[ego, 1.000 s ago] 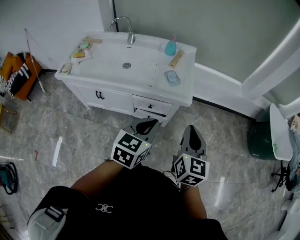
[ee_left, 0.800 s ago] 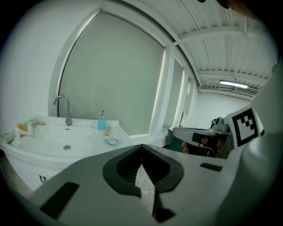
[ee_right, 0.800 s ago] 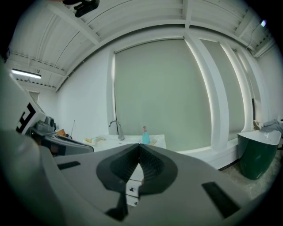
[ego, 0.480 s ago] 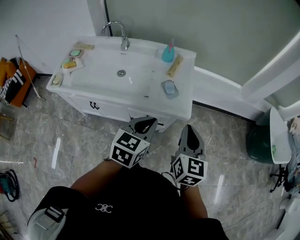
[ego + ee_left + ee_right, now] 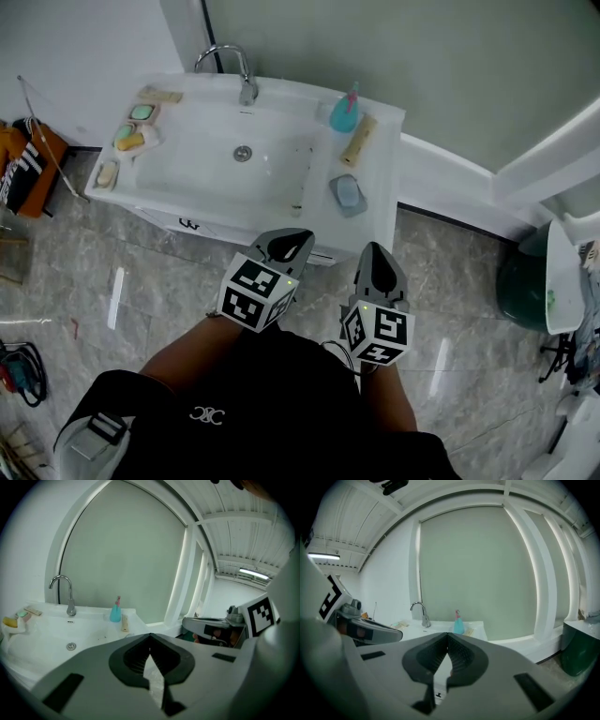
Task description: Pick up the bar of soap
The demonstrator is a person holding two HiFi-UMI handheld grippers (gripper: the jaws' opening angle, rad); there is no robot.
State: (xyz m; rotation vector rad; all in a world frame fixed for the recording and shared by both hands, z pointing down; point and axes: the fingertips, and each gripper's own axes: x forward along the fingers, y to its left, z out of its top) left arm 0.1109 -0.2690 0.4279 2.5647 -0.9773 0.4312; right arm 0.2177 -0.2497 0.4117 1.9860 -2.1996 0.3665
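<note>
Walking up with left gripper [image 5: 289, 238] and right gripper [image 5: 378, 253] both shut (nothing inside), the person now has the sink [image 5: 386, 161] closer, so the blue bar of soap [image 5: 348, 194] on its right edge is nearly reachable.

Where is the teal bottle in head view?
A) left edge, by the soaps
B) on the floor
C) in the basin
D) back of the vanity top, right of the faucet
D: the teal bottle stands at the back of the vanity top, right of the faucet.
</note>
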